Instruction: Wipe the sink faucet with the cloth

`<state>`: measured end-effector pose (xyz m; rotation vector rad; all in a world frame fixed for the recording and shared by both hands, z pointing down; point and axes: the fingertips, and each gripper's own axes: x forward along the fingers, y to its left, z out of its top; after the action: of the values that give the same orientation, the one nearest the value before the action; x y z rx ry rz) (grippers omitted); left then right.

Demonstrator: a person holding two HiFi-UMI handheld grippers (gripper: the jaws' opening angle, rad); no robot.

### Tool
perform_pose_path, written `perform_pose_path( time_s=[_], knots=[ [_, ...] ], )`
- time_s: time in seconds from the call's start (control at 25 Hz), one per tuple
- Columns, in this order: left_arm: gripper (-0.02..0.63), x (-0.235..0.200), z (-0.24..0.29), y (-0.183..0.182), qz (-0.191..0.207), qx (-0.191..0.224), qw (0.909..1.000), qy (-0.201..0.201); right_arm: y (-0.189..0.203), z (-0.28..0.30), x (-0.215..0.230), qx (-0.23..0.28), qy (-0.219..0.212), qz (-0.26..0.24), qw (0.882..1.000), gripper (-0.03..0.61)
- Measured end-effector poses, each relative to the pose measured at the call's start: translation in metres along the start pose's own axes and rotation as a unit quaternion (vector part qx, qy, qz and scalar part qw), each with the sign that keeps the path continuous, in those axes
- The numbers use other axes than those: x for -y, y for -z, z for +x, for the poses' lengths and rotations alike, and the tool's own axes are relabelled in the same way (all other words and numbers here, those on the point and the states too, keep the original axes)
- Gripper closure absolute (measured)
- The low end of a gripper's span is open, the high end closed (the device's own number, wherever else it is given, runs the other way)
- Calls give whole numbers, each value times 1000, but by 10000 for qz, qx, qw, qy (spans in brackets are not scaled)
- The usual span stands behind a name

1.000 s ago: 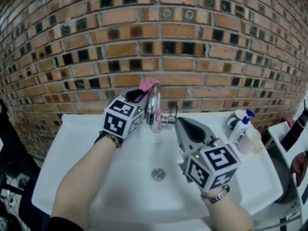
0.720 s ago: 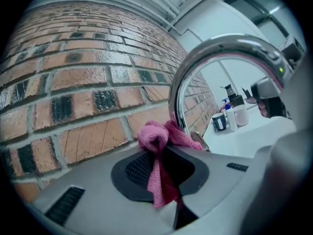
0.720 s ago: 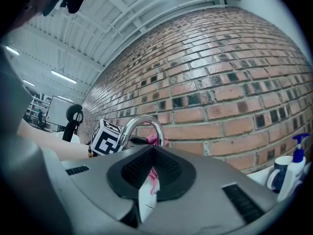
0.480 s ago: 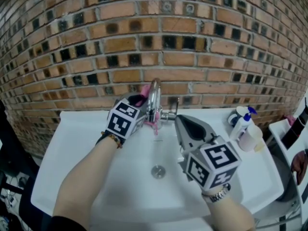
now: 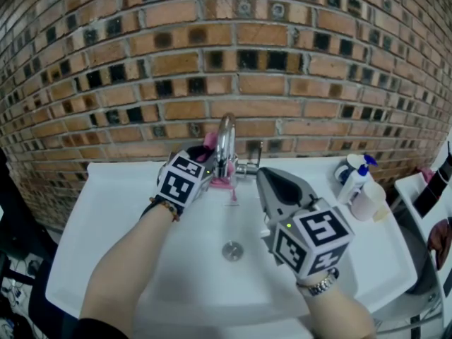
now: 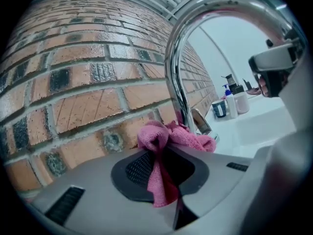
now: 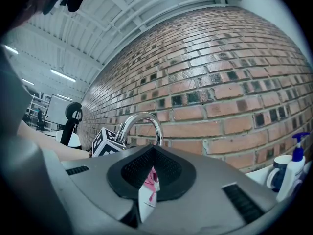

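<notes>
The chrome arched faucet [image 5: 226, 141] stands at the back of the white sink [image 5: 106, 210], against the brick wall. My left gripper [image 5: 214, 169] is shut on a pink cloth [image 5: 222, 182] and presses it to the lower part of the faucet's neck. In the left gripper view the cloth [image 6: 171, 137] bunches between the jaws right at the faucet [image 6: 177, 62]. My right gripper [image 5: 263, 175] hovers over the basin to the right of the faucet, shut with nothing in it. The right gripper view shows the faucet [image 7: 143, 122] ahead of it, beyond its closed jaws.
A blue-capped spray bottle [image 5: 357, 181] and a white bottle [image 5: 368, 206] stand on the sink's right rim, next to a dark cup [image 5: 344, 177]. The drain [image 5: 232, 251] lies mid-basin. The faucet's lever [image 5: 258, 157] sticks up right of the neck.
My left gripper has slid down the faucet's neck with the cloth, from near the arch's top to near the base. The right gripper has stayed put.
</notes>
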<state>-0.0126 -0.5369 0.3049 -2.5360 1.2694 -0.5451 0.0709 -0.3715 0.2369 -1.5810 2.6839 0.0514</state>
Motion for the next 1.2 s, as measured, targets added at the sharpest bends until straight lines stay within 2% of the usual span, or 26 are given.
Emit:
perform_pose_path(
  time_s=[0.32, 0.56, 0.88, 1.2],
  knots=[
    [552, 10, 7, 38, 20, -524, 9986, 47, 1, 1, -1, -23, 3, -15, 10000, 568],
    [552, 18, 9, 53, -86, -675, 9977, 60, 3, 1, 0, -44, 4, -11, 10000, 568],
    [554, 26, 6, 63, 59, -806, 9967, 45, 5, 1, 3, -61, 44, -18, 10000, 568],
    [552, 36, -5, 74, 25, -945, 9954, 141, 14, 3, 5, -177, 110, -17, 9998, 566]
  ],
)
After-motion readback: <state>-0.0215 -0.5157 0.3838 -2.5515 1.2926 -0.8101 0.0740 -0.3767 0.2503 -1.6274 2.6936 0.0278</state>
